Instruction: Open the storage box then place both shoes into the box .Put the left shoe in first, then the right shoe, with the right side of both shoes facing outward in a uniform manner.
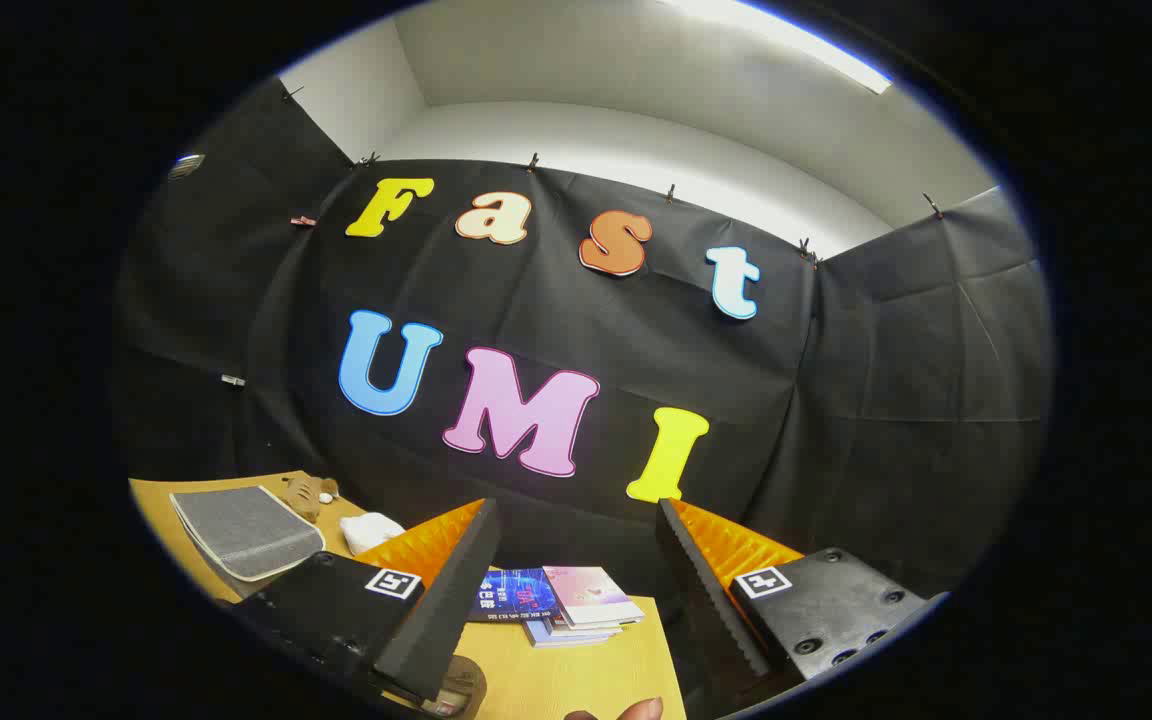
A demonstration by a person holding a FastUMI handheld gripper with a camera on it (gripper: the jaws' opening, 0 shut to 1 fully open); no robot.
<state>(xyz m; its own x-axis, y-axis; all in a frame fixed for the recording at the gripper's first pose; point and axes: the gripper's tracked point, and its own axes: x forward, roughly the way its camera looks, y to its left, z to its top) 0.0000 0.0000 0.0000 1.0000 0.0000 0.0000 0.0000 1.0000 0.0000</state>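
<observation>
I'm holding the gripper [576, 590] up off the table [576, 680] with its fingers spread wide and gripping nothing, a fingertip [641, 709] of someone's hand showing just below them at the table's near edge. Between the fingers I'm seeing a stack of books [561, 603] lying on the table, and off to the left of the books a grey pad [246, 532], a white lump [369, 531] and a brown thing [303, 492] that might be a shoe, though I cannot tell. Beyond the books the black cloth [886, 400] is hanging as the back wall.

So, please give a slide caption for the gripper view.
Open gripper fingers raised above the wooden table, books between them.
</observation>
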